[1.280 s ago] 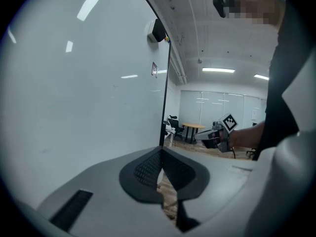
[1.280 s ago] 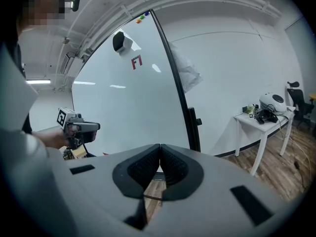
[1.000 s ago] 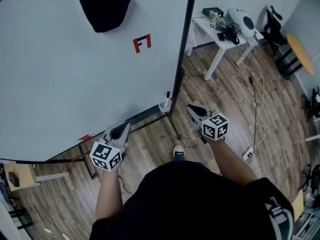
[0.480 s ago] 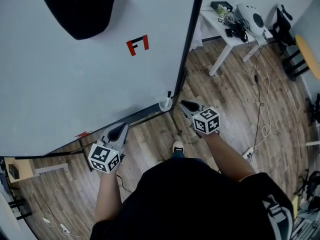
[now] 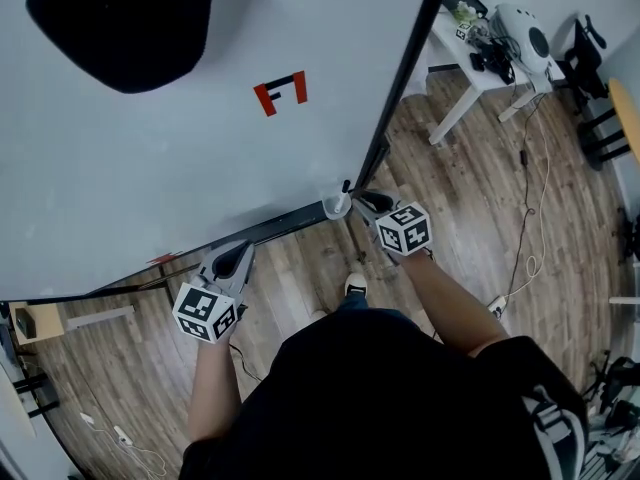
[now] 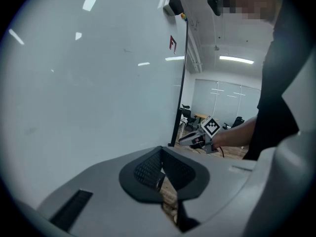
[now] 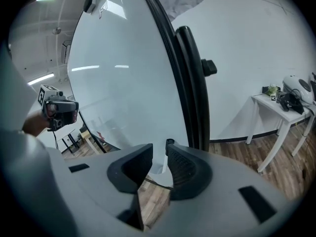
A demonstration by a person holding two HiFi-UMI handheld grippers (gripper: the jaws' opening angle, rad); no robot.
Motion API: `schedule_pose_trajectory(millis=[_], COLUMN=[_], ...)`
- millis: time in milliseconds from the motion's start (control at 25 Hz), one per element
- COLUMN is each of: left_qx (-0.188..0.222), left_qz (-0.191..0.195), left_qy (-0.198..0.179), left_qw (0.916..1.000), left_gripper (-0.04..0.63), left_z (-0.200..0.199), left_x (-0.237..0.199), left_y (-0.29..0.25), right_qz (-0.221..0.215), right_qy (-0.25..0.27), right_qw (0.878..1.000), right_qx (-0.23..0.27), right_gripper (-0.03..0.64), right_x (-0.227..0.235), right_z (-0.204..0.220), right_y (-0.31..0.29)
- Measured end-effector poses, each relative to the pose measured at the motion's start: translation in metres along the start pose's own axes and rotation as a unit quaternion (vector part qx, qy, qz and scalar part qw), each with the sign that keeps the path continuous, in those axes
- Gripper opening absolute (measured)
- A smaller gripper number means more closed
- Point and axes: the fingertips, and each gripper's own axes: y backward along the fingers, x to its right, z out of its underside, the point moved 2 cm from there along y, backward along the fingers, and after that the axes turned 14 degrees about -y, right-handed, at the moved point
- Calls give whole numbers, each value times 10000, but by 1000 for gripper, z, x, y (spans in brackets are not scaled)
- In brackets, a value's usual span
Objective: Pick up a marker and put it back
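The marker [image 5: 344,189] stood upright in the cup [image 5: 336,208], black cap up, at the right end of the tray [image 5: 270,231] under the whiteboard [image 5: 150,188]. And right there was the right gripper [image 5: 358,198], tips just beside the cup at its 3 o'clock, pointing toward 10 o'clock in the head view. Its jaws had just been opening and stood well apart. In its own view the marker and cup showed through the gap, just ahead of the tips, and the pads pressed on nothing. Away at 8 o'clock from the cup hung the left gripper [image 5: 241,251], near the tray but apart from it, jaws together with nothing between them. A red mark [image 5: 280,92] sat on the whiteboard at 11 o'clock from the cup, and a table [image 5: 470,68] stood off at 1 o'clock.
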Motion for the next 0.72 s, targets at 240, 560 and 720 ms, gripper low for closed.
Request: schedule_pose_trajectory(millis=[240,560,720], left_qx=[-99,-214,-253], left_qz=[-22,-84,-67], left_qy=[107,261,296], left_qw=[9999,9994,9992], left_gripper=[12,12,12], left_z=[7,19,22], left_x=[-2,-2,-2], left_y=[1,9,6], right_qz=[13,-9,1], right_qy=[-3,-42,-26], right_qw=[9998,9992,9990], right_qx=[-196,-386,-447], right_gripper=[103,120,120], right_x=[10,18,22], right_z=[3,10,11], right_y=[-22,-44,-52])
